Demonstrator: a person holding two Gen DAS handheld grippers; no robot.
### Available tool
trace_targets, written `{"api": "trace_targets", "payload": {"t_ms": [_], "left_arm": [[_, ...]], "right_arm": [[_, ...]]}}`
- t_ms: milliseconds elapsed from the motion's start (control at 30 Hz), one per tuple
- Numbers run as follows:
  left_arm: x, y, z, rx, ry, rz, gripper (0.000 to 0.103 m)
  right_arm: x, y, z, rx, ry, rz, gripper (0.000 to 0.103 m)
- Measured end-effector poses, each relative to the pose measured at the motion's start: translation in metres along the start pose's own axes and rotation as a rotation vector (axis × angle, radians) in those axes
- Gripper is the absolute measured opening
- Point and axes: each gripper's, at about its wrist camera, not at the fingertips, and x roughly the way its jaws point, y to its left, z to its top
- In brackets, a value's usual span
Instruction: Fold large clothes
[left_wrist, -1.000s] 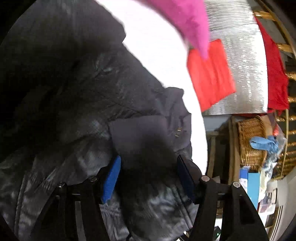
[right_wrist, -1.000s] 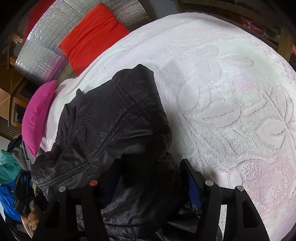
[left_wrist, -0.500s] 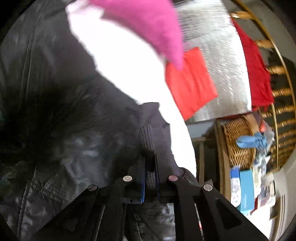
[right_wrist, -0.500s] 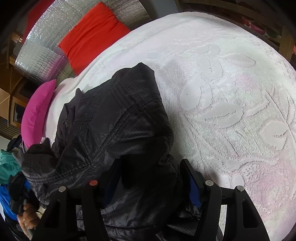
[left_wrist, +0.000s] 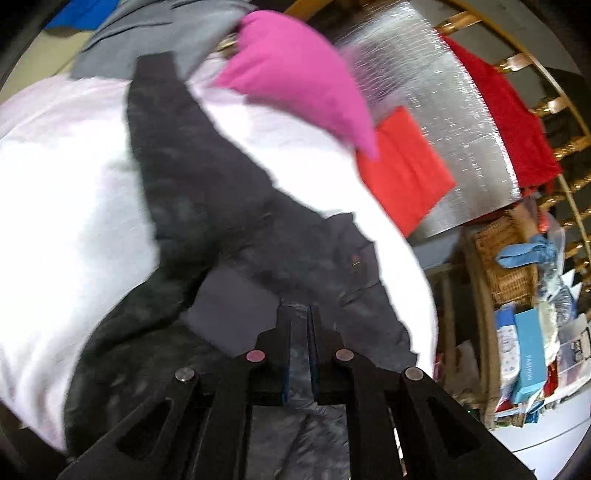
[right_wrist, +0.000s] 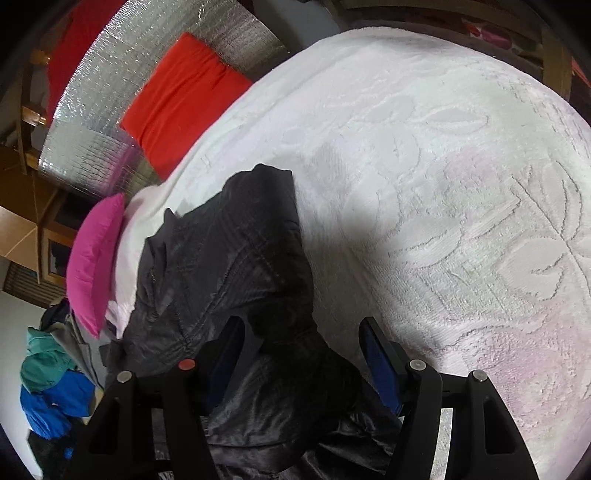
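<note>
A black quilted jacket (right_wrist: 236, 266) lies bunched on a white bedspread (right_wrist: 461, 184). In the left wrist view the jacket (left_wrist: 207, 206) stretches away in a long strip, one sleeve reaching far up. My left gripper (left_wrist: 301, 314) is shut on a fold of the jacket's shiny fabric near its edge. My right gripper (right_wrist: 303, 332) is open, its jaws wide apart on either side of a raised fold of the jacket; whether the pads touch the fabric is unclear.
A pink pillow (left_wrist: 303, 77) and a red cushion (left_wrist: 402, 166) lie at the bed's head against a silver foil panel (left_wrist: 443, 103). A wicker basket (left_wrist: 506, 258) and boxes stand beside the bed. Blue and teal clothes (right_wrist: 48, 387) are piled past the bed's edge.
My left gripper closed on the jacket's fabric and has pulled back, drawing the jacket out over the bedspread. The right gripper has stayed open in place.
</note>
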Motion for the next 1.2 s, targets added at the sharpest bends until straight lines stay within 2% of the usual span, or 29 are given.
{"api": "trace_targets", "payload": {"t_ms": [100, 167, 233, 300, 333, 367, 400, 500, 633, 733, 800, 867, 933, 1033, 1067, 1133, 1167, 1200], "left_arm": [[0.006, 0.006, -0.005, -0.001, 0.016, 0.038, 0.009], [0.015, 0.007, -0.009, 0.028, 0.031, 0.075, 0.017], [0.018, 0.013, -0.016, 0.05, 0.048, 0.083, 0.043], [0.027, 0.015, -0.021, 0.078, 0.051, 0.087, 0.049], [0.034, 0.016, -0.024, 0.095, 0.054, 0.09, 0.049], [0.042, 0.015, -0.026, 0.109, 0.063, 0.094, 0.049], [0.05, 0.014, -0.026, 0.116, 0.07, 0.097, 0.049], [0.072, 0.012, -0.029, 0.13, 0.08, 0.117, 0.049], [0.102, 0.004, -0.025, 0.151, 0.096, 0.147, 0.046], [0.122, -0.011, -0.018, 0.192, 0.085, 0.155, 0.03], [0.136, -0.022, -0.012, 0.225, 0.078, 0.191, 0.03], [0.148, -0.025, -0.01, 0.266, 0.084, 0.269, 0.03], [0.15, -0.019, -0.013, 0.255, 0.102, 0.267, 0.03], [0.136, -0.016, -0.02, 0.285, 0.085, 0.251, 0.03], [0.128, -0.017, -0.024, 0.304, 0.075, 0.25, 0.03], [0.118, -0.02, -0.028, 0.319, 0.068, 0.243, 0.031], [0.112, -0.022, -0.03, 0.327, 0.069, 0.227, 0.032], [0.109, -0.024, -0.032, 0.334, 0.07, 0.213, 0.038]], "right_arm": [[0.001, 0.0, 0.0, 0.005, 0.012, 0.015, 0.068], [0.006, 0.003, 0.0, -0.003, 0.023, -0.001, 0.068], [0.011, 0.006, -0.002, -0.024, 0.034, -0.004, 0.068], [0.018, 0.014, -0.006, -0.076, 0.051, -0.01, 0.066], [0.02, 0.019, -0.008, -0.106, 0.049, -0.032, 0.061], [0.022, 0.024, -0.01, -0.141, 0.041, -0.059, 0.047], [0.022, 0.029, -0.012, -0.183, 0.028, -0.082, 0.039], [0.014, 0.041, -0.016, -0.257, -0.044, -0.128, 0.025], [0.002, 0.046, -0.013, -0.263, -0.129, -0.136, 0.018], [-0.001, 0.043, -0.009, -0.243, -0.154, -0.125, 0.016], [0.001, 0.038, -0.006, -0.226, -0.155, -0.133, 0.016], [0.012, 0.031, -0.002, -0.204, -0.113, -0.145, 0.016], [0.019, 0.025, -0.001, -0.183, -0.07, -0.139, 0.02], [0.011, 0.017, 0.004, -0.111, -0.053, -0.073, 0.023], [0.006, 0.015, 0.006, -0.087, -0.052, -0.041, 0.03], [0.002, 0.01, 0.008, -0.052, -0.063, -0.005, 0.059], [-0.001, 0.008, 0.008, -0.035, -0.076, 0.002, 0.079], [-0.003, 0.007, 0.008, -0.026, -0.089, 0.008, 0.079]]}}
